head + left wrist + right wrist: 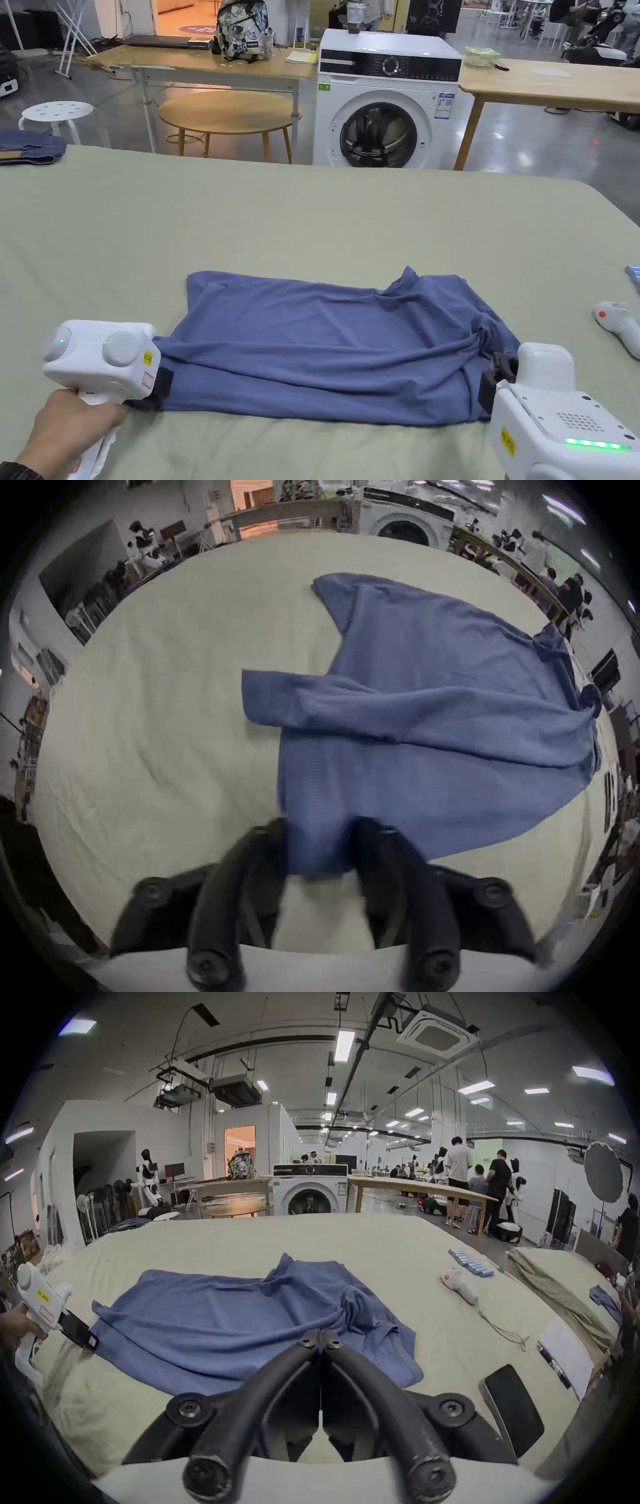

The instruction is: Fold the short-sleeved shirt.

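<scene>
Two grippers sit at opposite ends of the blue shirt (pixel 331 350), which lies crumpled and partly doubled over on the pale green sheet (pixel 312 212); left gripper (pixel 159 387) at shirt's left edge, jaws apart w/ a strip of fabric running between them in the left gripper view (pixel 320 847), blurred, so can't tell if they press on it; right gripper (pixel 321 1335) at shirt's right end, jaws closed together at the tips, a taut ridge of cloth running up to them, though whether fabric is pinched is hidden; a hand (pixel 65 425) grips the left handle; white controller (pixel 619 325) lies right of shirt, apart; washing machine (pixel 387 106) stands beyond shirt, past sheet's far edge.
</scene>
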